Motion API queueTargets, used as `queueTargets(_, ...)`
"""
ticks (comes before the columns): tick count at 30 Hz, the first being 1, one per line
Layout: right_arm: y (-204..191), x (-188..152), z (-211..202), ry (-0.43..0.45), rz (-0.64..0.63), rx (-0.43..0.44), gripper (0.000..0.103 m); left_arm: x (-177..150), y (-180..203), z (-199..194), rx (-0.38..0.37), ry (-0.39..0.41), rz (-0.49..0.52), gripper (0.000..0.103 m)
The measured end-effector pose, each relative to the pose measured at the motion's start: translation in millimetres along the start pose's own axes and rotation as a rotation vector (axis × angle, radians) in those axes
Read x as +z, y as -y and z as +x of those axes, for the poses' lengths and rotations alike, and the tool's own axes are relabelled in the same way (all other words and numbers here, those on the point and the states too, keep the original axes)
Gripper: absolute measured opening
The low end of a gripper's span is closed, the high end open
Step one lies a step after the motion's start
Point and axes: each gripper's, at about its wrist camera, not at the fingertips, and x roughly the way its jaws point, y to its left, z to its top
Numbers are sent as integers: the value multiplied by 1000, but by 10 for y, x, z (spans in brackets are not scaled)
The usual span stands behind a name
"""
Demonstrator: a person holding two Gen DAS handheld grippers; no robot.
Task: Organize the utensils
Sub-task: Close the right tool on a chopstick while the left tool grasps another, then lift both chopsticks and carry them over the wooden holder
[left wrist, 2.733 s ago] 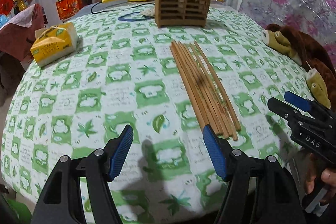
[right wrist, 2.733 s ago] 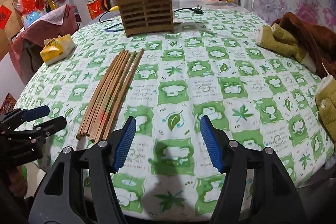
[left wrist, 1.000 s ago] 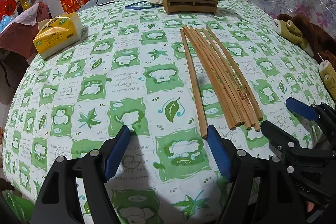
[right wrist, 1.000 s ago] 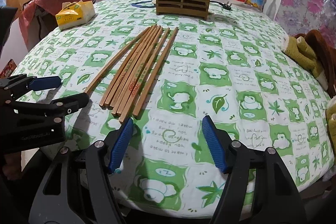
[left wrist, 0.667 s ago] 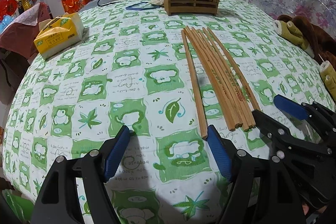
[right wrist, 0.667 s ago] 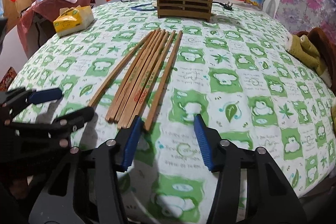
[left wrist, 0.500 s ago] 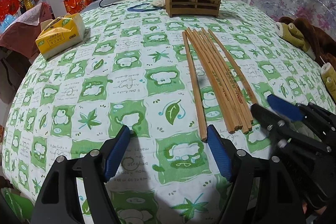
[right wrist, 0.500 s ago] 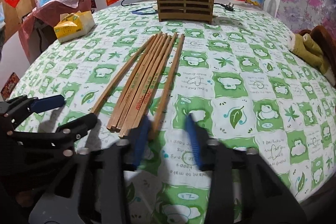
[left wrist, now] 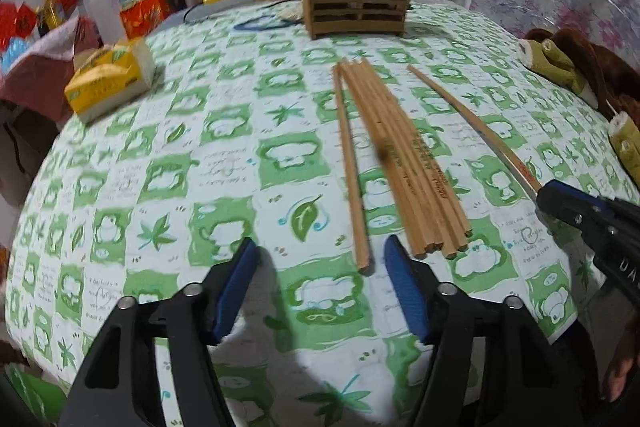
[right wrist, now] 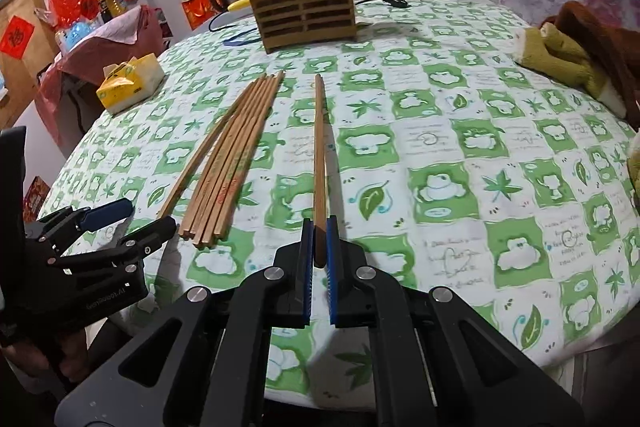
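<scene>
While clamped on one chopstick (right wrist: 319, 147), R claw (right wrist: 319, 247) near-shut | L claw (left wrist: 320, 263) wide open, holds nothing

A green-and-white checked tablecloth (right wrist: 440, 147) (printed with leaves and little bears) carries tan wooden chopsticks (right wrist: 236, 155), a brown slatted holder (right wrist: 304, 15), a yellow tissue pack (right wrist: 130, 87), and black grippers with blue pads (right wrist: 306, 267).
</scene>
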Motion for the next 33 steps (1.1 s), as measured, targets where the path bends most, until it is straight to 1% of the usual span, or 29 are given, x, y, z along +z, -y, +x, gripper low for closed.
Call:
queueTargets(1, 7, -1, 6, -4, 2, 0, 7, 8, 39, -4, -2, 2, 16, 55)
queueTargets(3, 3, -7, 27, -15, -2, 3, 7, 25, 94, -5, -26, -1, 38, 33)
queueTargets(4, -5, -13, 33, -19, -5, 5, 7, 31, 135, -4, -41, 0, 58, 29)
queueTargets(6, -18, -13, 18, -16, -9, 10, 7, 27, 196, -4, -30, 7, 97, 21)
queueTargets(8, -28, -1, -32, -4, -17, 12, 7, 30, 229, -11, -37, -5, 113, 15)
queueTargets(9, -28, 13, -59, 3, -19, 13, 7, 37, 229, -11, -45, -15, 115, 9)
queueTargets(12, -7, 62, -154, 25, -23, 4, 7, 46, 207, -27, -53, -47, 121, 8)
queueTargets(15, 44, 118, -245, 49, -15, 2, 7, 6, 168, -67, -4, -37, 146, 7)
queueTargets(19, 81, 158, -278, 57, -15, -8, 8, 34, 77, -187, -17, -17, 128, 7)
queueTargets(21, 76, 133, -234, 40, -16, 5, 13, 60, 53, -230, -29, -10, 117, 7)
queueTargets(24, 10, 57, -154, 15, -38, 20, 25, 82, 46, -250, -38, -6, 106, 7)
queueTargets(25, -13, 37, -135, 7, -50, 13, 27, 82, 52, -245, -38, -8, 106, 7)
queueTargets(27, -52, -3, -81, -12, -73, -3, 27, 73, 58, -224, -42, -13, 102, 7)
queueTargets(32, -52, -79, 41, -58, -75, -26, 26, 77, 22, -200, -59, -20, 81, 7)
queueTargets(33, -60, -95, 47, -53, -79, -32, 25, 87, 3, -201, -62, -20, 73, 7)
